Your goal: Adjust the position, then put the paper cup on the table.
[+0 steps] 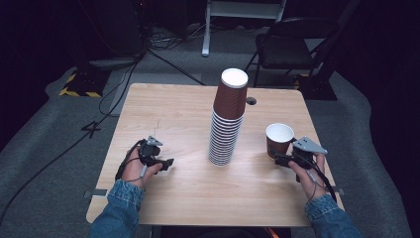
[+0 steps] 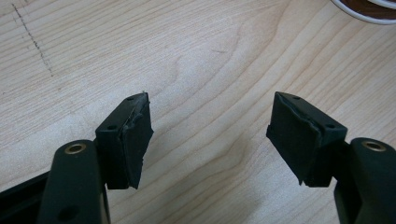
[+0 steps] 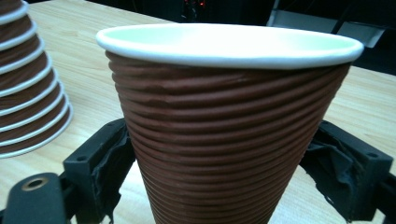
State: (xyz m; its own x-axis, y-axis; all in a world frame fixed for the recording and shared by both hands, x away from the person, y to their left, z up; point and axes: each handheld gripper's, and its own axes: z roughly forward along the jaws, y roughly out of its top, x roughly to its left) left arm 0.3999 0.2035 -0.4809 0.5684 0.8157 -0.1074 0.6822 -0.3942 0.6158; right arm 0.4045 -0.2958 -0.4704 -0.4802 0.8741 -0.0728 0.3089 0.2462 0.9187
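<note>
Grippers first: my right gripper sits at about four o'clock on the table, its jaws spread to either side of a single brown ribbed paper cup that stands upright, mouth up, white rim on top. In the right gripper view the cup stands between the two black jaws; the left pad looks pressed against its wall, while on the right side I cannot tell whether the pad touches. My left gripper lies at about eight o'clock, low over the wood, jaws wide apart with nothing between them; in the left gripper view I see bare tabletop through the gap.

Going by size: the light wooden table, then the tall stack of upturned brown cups near the centre, slightly toward twelve o'clock, with white rims showing down its side. The stack stands between my two grippers, well apart from the left one. The single cup is at three o'clock of the stack, near it but not touching.
</note>
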